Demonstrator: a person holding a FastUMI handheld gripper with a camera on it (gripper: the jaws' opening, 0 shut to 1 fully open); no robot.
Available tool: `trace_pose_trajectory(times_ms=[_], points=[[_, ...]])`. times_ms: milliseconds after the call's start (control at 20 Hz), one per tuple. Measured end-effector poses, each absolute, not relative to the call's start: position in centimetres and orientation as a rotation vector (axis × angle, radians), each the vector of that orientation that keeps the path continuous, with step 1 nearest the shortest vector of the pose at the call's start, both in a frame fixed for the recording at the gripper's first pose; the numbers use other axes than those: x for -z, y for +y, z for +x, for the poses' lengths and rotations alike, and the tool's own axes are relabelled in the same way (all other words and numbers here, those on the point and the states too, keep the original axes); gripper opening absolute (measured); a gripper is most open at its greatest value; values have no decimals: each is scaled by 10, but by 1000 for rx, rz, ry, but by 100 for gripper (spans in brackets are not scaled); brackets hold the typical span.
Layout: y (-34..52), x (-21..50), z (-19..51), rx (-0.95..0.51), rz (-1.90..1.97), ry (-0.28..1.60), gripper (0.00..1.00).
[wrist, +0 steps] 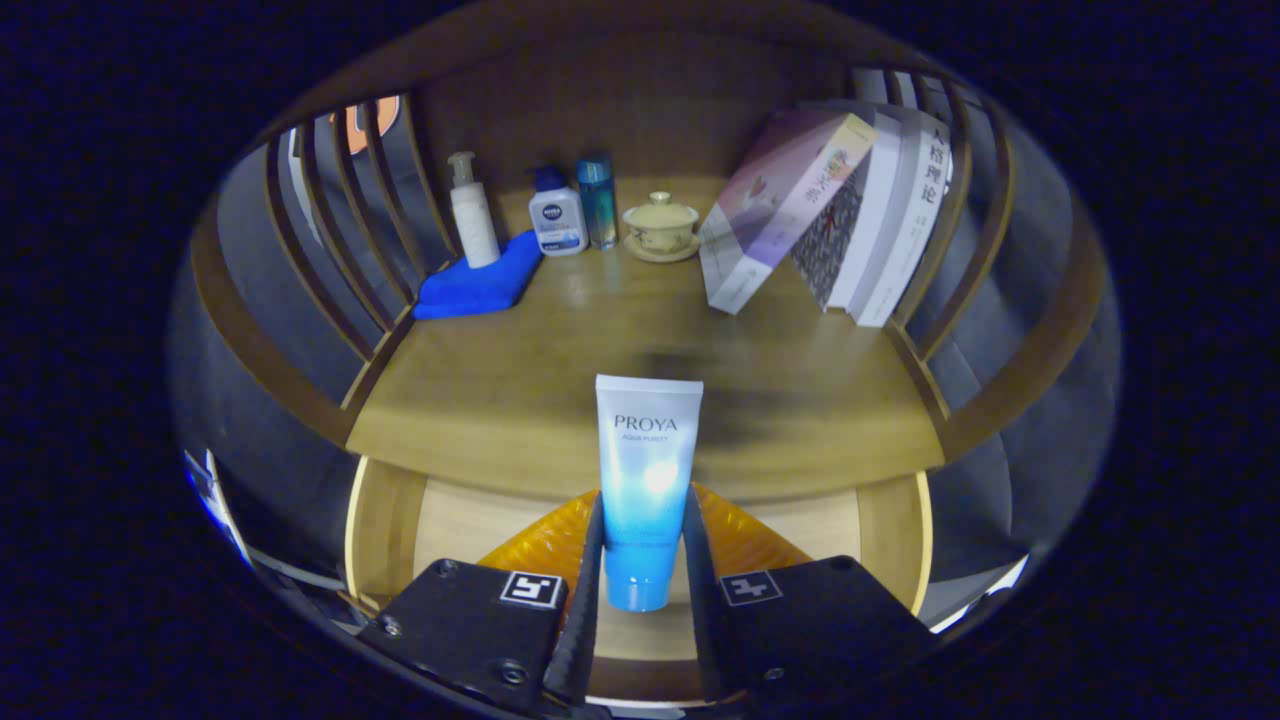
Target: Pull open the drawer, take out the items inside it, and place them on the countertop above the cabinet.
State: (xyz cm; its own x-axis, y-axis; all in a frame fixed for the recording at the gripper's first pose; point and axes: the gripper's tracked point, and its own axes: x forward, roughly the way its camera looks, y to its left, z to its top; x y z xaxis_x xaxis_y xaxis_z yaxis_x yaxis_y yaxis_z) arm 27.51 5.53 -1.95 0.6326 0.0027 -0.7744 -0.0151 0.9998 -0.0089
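The gripper (643,560) is clamped on a tube (647,480) of cream, one finger pressing each side of its lower body. The tube stands upright between the fingers, its long axis running straight up and away from them, with the round cap end down near the finger roots and the flat crimped end up. It is a smooth, glossy plastic tube, white at the top and fading to blue toward the cap, and it hangs over the front edge of the countertop (500,400).

Below and behind the tube lies the open drawer (470,520), a pale wooden box, with an orange ribbed thing (545,545) in it just beside the fingers; what that is I cannot tell.

The countertop is a brown wooden board with visible grain, flanked on both sides by curved wooden slats (330,230). At its back stand a white pump bottle (472,212), a small white bottle with a blue cap (557,215) and a slim blue bottle (597,200), set in a row close together. The pump bottle rests on a folded blue cloth (475,285). Next to the bottles sits a lidded cup on a saucer (661,228). To the right, a row of books (830,215) leans left. The stretch of board just ahead of the tube is bare.
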Motion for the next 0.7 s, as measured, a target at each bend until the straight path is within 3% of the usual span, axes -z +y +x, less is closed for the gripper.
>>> trace_pose_trajectory(times_ms=[250,700], points=[[66,22,320,-15,-10,803,44],[64,57,339,23,8,809,47]])
